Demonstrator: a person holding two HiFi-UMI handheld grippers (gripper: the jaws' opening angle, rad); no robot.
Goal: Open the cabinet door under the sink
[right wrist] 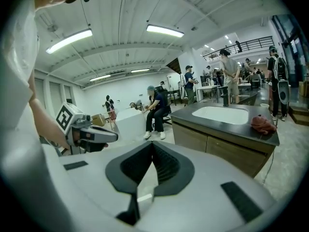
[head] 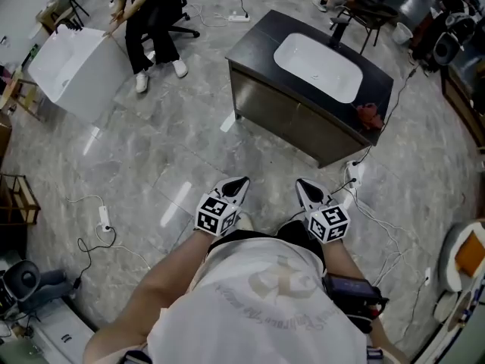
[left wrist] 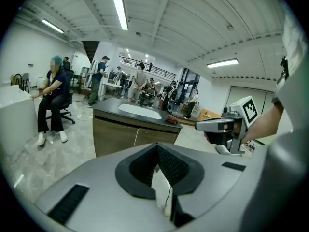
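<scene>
Both clenched, empty, left gripper (head: 239,184), right gripper (head: 304,185), grey marbled floor (head: 170,154), sink cabinet (head: 284,118) well ahead

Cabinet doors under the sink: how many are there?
2, side by side under the sink: the left door and the right door, below the red cloth. Other sides may hide more.
</scene>
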